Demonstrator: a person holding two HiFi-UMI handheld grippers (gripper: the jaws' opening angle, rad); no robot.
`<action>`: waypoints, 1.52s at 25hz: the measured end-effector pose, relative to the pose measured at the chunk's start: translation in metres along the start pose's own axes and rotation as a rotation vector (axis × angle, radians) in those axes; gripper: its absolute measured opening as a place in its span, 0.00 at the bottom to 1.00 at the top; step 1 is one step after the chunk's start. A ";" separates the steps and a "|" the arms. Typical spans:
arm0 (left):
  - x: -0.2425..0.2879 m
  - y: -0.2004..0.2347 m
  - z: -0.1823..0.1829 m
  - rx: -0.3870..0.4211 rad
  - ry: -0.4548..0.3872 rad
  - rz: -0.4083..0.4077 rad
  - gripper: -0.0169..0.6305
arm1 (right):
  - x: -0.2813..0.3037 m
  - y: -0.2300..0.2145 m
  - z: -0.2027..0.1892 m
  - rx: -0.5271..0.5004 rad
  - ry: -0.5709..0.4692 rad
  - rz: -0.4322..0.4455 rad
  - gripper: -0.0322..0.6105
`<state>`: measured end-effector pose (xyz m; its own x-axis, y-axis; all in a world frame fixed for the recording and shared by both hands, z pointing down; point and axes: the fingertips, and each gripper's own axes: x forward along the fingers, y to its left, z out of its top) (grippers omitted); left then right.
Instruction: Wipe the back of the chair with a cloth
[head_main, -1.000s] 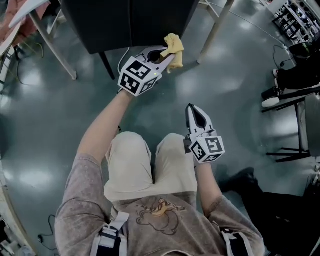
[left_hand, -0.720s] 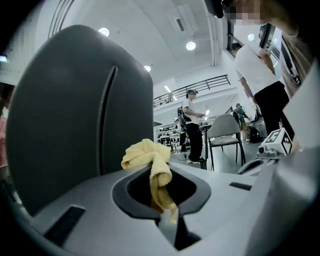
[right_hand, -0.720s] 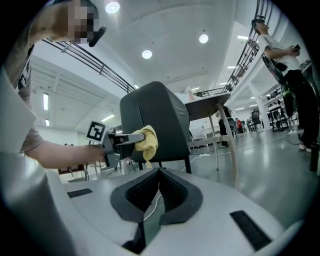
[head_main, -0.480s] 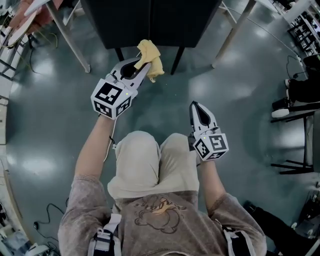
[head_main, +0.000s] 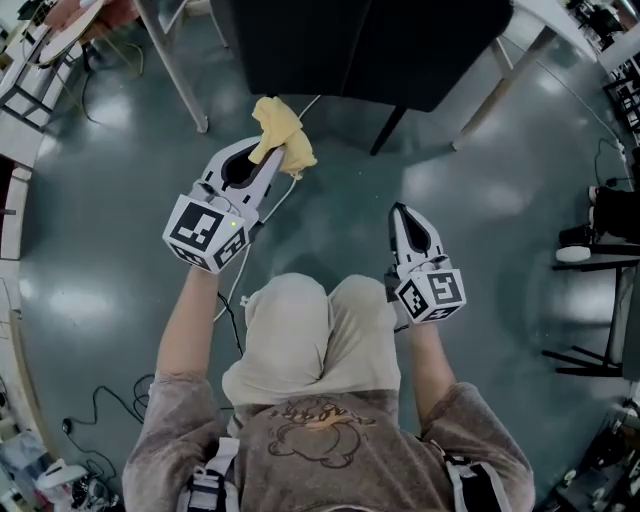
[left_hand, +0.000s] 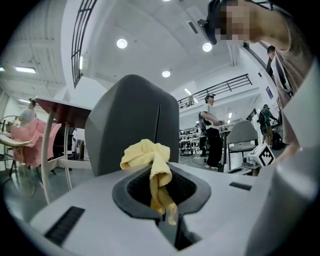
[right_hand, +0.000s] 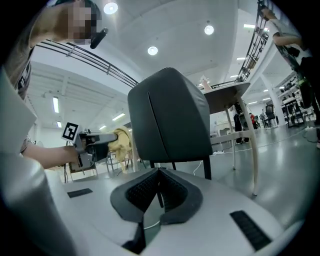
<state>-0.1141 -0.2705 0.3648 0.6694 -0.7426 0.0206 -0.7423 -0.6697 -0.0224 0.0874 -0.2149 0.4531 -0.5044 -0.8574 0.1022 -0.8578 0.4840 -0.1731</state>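
A dark grey padded chair stands ahead of me, its back facing the grippers; it also fills the middle of the right gripper view. A crumpled yellow cloth is pinched in my left gripper, which is shut on it; the cloth hangs a short way off the chair back, apart from it. My right gripper is shut with nothing in it, held low to the right, its jaws closed below the chair in its own view. The left gripper with the cloth shows at left there.
A white-legged table stands at the left of the chair, another table leg at the right. A cable trails over the grey-green floor. A second chair frame is at far right. People stand in the background.
My left gripper with the cloth has drawn back and to the left, away from the chair back. The right gripper has stayed about where it was.
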 end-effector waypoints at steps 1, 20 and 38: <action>0.000 0.002 0.007 -0.004 -0.003 0.000 0.11 | 0.005 0.003 0.007 0.000 0.003 0.007 0.09; -0.037 0.009 0.354 -0.097 0.127 -0.076 0.11 | -0.031 0.093 0.402 0.020 0.094 -0.031 0.09; -0.047 -0.011 0.481 -0.135 0.107 -0.154 0.11 | -0.050 0.121 0.533 0.023 0.053 -0.085 0.09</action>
<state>-0.1226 -0.2284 -0.1163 0.7736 -0.6224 0.1191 -0.6335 -0.7639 0.1230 0.0613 -0.2062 -0.0951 -0.4353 -0.8843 0.1691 -0.8953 0.4055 -0.1843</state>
